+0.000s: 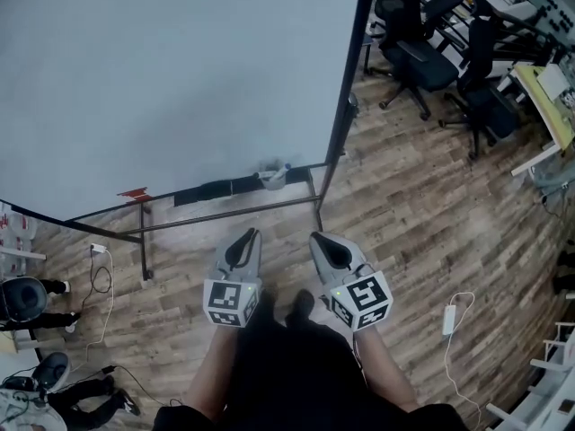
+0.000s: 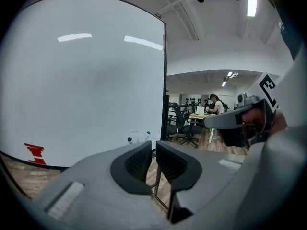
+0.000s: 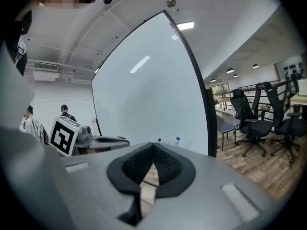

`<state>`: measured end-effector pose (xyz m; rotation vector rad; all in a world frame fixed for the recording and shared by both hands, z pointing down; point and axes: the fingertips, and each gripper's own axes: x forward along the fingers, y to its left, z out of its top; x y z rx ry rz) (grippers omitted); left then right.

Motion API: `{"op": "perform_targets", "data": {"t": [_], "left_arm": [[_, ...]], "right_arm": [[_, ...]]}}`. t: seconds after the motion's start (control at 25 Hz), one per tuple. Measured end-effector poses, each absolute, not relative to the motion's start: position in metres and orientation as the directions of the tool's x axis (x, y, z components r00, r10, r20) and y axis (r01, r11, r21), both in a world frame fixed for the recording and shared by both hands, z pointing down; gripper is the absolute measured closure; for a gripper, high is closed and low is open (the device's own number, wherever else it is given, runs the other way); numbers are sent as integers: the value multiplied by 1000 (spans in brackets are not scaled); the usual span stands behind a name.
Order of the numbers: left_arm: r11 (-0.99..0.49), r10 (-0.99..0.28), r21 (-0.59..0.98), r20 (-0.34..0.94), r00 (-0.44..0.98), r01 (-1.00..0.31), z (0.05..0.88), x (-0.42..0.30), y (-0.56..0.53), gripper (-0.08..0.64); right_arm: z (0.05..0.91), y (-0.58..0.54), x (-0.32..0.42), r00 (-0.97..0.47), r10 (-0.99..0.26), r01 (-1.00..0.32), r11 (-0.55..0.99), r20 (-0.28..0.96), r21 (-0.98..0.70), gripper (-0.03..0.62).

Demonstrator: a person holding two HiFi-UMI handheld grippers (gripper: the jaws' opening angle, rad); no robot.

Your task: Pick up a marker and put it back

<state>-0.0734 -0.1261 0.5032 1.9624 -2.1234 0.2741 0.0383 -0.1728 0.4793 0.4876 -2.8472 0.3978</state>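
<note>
A large whiteboard (image 1: 171, 79) on a black stand fills the upper left of the head view. On its ledge sits a clear holder with markers (image 1: 272, 176), seen small in the left gripper view as the holder (image 2: 139, 137) with a black and a blue cap, and in the right gripper view as the holder (image 3: 169, 141). My left gripper (image 1: 249, 236) hovers over the floor short of the ledge; its jaws (image 2: 153, 147) stand a narrow slit apart with nothing between them. My right gripper (image 1: 320, 239) is beside it, and its pads (image 3: 153, 147) meet at the tips, empty.
A red mark (image 1: 133, 192) and a black strip (image 1: 216, 189) lie along the board's lower edge. Black office chairs (image 1: 422, 52) and a desk (image 1: 548, 92) stand at the right. Cables and a white adapter (image 1: 449, 320) lie on the wooden floor. Other people's legs (image 1: 36, 299) are at the left.
</note>
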Motion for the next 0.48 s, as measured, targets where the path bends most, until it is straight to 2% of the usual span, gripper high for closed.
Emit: {"op": "perform_targets", "data": {"t": [0.16,0.48], "left_arm": [[87,-951,21,300,-77,-996,497,-70,-119,528],[46,-958,25,285,-37,-999,488,-78,-104,528]], "right_arm": [[479,-170,41,-920,-294,-355,906,257,-232,591],[459,-149,23,-956,-258,-289,909,138,-301,591]]}}
